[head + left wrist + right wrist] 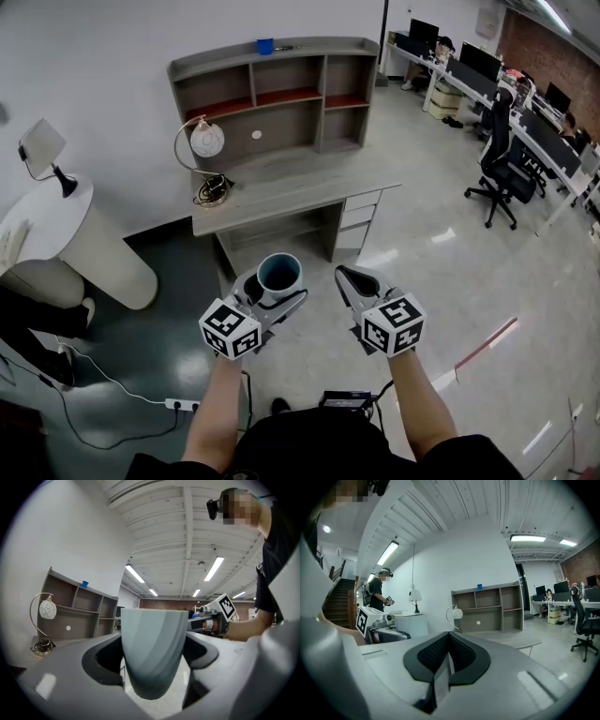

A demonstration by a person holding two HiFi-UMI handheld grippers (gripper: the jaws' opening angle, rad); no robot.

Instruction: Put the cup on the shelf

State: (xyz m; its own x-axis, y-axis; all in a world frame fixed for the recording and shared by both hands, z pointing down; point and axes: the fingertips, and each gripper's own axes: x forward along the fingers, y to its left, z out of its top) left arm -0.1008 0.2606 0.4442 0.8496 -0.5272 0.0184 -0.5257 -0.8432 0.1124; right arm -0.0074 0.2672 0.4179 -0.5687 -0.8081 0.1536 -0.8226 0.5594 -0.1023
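Observation:
A pale grey-blue cup with a dark inside stands upright between the jaws of my left gripper, which is shut on the cup from both sides. I hold it in the air in front of the desk. My right gripper is beside it to the right, shut with nothing in it, its jaws meeting in the right gripper view. The grey wooden shelf unit stands at the back of the desk, with open compartments; the shelf also shows ahead in the right gripper view.
A round lamp on a curved stand sits on the desk's left end. A small blue object is on top of the shelf. A white round counter stands at left, office chairs and desks at right. A power strip lies on the floor.

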